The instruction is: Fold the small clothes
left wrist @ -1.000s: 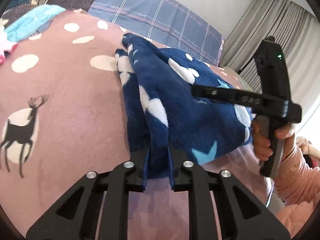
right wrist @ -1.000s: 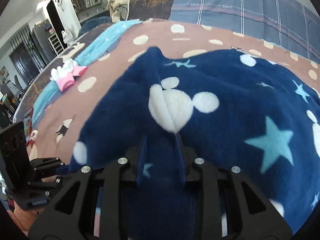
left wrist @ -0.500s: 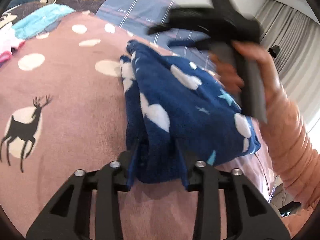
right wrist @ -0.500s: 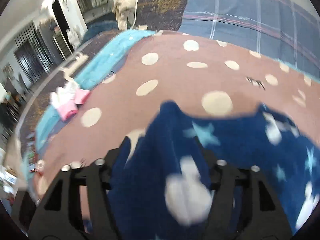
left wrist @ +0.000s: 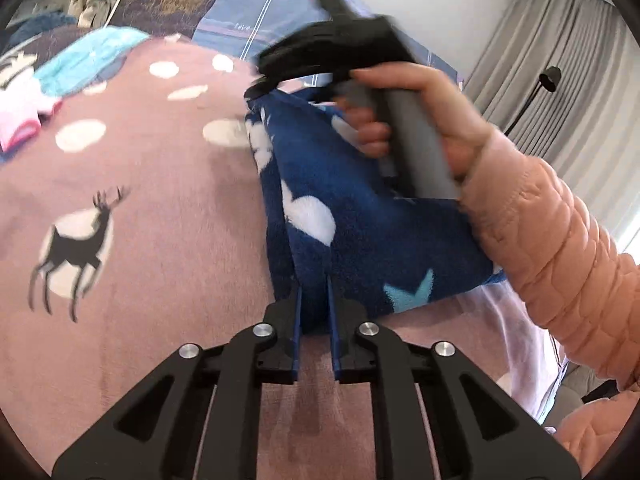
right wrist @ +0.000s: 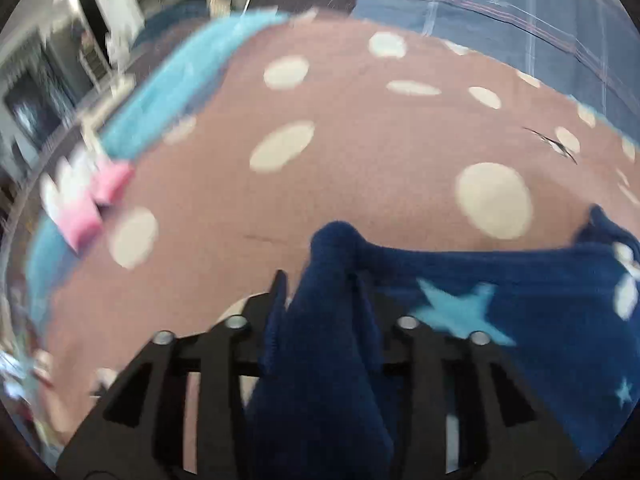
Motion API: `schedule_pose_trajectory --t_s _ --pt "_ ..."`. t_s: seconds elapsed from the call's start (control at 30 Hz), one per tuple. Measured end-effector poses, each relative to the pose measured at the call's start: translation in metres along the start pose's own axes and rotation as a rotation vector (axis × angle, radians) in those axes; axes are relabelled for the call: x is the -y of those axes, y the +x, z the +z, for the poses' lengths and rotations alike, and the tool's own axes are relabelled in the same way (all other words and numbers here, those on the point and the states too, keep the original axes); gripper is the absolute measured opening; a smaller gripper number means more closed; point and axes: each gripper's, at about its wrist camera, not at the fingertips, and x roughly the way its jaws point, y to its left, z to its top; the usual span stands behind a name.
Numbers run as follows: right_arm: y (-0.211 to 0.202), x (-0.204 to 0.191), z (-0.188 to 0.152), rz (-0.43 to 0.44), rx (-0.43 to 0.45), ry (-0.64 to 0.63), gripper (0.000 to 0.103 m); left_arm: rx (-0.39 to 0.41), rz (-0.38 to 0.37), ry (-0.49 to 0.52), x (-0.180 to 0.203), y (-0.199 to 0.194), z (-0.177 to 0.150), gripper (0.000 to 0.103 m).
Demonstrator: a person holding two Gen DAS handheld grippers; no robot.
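Observation:
A navy fleece garment [left wrist: 360,216] with white shapes and light blue stars lies on the brown spotted blanket [left wrist: 132,184]. My left gripper [left wrist: 314,292] is shut on its near edge. My right gripper [right wrist: 322,284] is shut on another edge of the garment [right wrist: 520,308], which bunches up between its fingers. In the left wrist view the right gripper's body [left wrist: 340,48] and the hand holding it are above the far end of the garment, with the cloth folded over beneath them.
A pink and white small garment [right wrist: 86,200] and a light blue towel [right wrist: 168,88] lie at the blanket's far left. A plaid blue pillow [left wrist: 256,8] is at the back. Grey curtains [left wrist: 560,60] hang on the right.
The right gripper carried its edge of the navy garment up and across toward the far end, folding it over. The left gripper kept its hold on the near edge.

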Motion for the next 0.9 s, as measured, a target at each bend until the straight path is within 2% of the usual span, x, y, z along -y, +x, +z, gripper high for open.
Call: schedule_pose_trajectory --t_s 0.1,0.17,0.23,0.27,0.33,0.37,0.4,0.43,0.47,0.53,0.6,0.7,0.77,0.83,0.87,0.9 --pt "-0.063 0.025 -0.019 -0.021 0.124 -0.038 0.048 0.049 -0.022 0.012 0.002 -0.017 0.012 0.012" --pt "-0.100 0.051 -0.043 -0.037 0.162 -0.025 0.047 0.099 -0.084 0.013 0.008 -0.028 0.024 0.012" --pt "-0.119 0.080 -0.070 -0.055 0.169 0.013 0.035 0.137 -0.150 0.037 0.019 -0.029 0.037 0.012" --pt "-0.125 0.098 -0.092 -0.076 0.152 0.033 0.029 0.140 -0.159 0.052 0.024 -0.024 0.041 0.015" --pt "-0.122 0.118 -0.126 -0.152 0.109 0.050 0.028 0.091 -0.122 0.082 0.033 0.003 0.046 0.025" --pt "-0.115 0.128 -0.141 -0.166 0.093 0.055 0.019 0.035 -0.077 0.089 0.035 0.020 0.045 0.027" --pt "-0.110 0.133 -0.154 -0.170 0.107 0.053 0.017 -0.070 0.013 0.079 0.030 0.051 0.036 0.026" --pt "-0.115 0.134 -0.165 -0.173 0.152 0.037 0.017 -0.078 0.021 0.077 0.027 0.060 0.030 0.026" --pt "-0.118 0.129 -0.167 -0.185 0.162 0.022 0.017 -0.042 0.021 0.091 0.029 0.057 0.028 0.026" --pt "-0.132 0.121 -0.160 -0.183 0.177 -0.006 0.024 -0.047 0.029 0.098 0.033 0.047 0.031 0.026" --pt "-0.145 0.127 -0.147 -0.164 0.220 0.014 0.040 -0.047 0.025 0.088 0.034 0.039 0.037 0.026" --pt "-0.163 0.167 -0.120 -0.230 0.254 0.103 0.045 -0.012 0.051 0.091 0.038 0.032 0.057 0.026" --pt "-0.170 0.211 -0.105 -0.261 0.258 0.230 0.051 0.023 0.069 0.114 0.041 0.032 0.075 0.027" --pt "-0.170 0.257 -0.101 -0.228 0.242 0.363 0.061 0.036 0.084 0.112 0.038 0.040 0.098 0.039" --pt "-0.168 0.287 -0.101 -0.188 0.221 0.442 0.065 0.040 0.097 0.094 0.032 0.048 0.111 0.059" --pt "-0.163 0.305 -0.100 -0.173 0.200 0.486 0.066 0.043 0.099 0.079 0.026 0.054 0.123 0.063"
